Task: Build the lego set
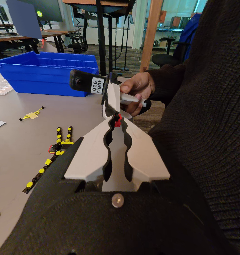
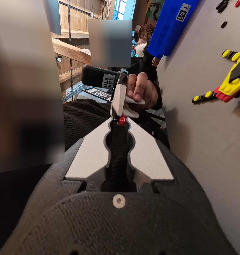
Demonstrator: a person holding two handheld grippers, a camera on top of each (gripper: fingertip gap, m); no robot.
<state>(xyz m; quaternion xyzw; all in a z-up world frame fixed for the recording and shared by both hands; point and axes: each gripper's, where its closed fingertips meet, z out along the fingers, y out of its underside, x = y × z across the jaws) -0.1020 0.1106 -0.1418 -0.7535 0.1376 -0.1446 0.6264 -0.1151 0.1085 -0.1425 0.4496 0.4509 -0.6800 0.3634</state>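
Meeting tip to tip above the grey table's [image 1: 27,102] edge, the left gripper [image 1: 117,121] and right gripper [image 2: 120,120] both pinch one small red-and-black lego piece [image 1: 117,122], each narrowed onto it; the yellow-studded black lego build [image 1: 58,146] lies left of them.

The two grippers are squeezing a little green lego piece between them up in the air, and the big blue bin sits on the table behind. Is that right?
Not quite: the little lego piece is red with a black part, not green, as the left wrist view shows. The left gripper and right gripper do pinch it together, and the blue bin sits on the table behind.
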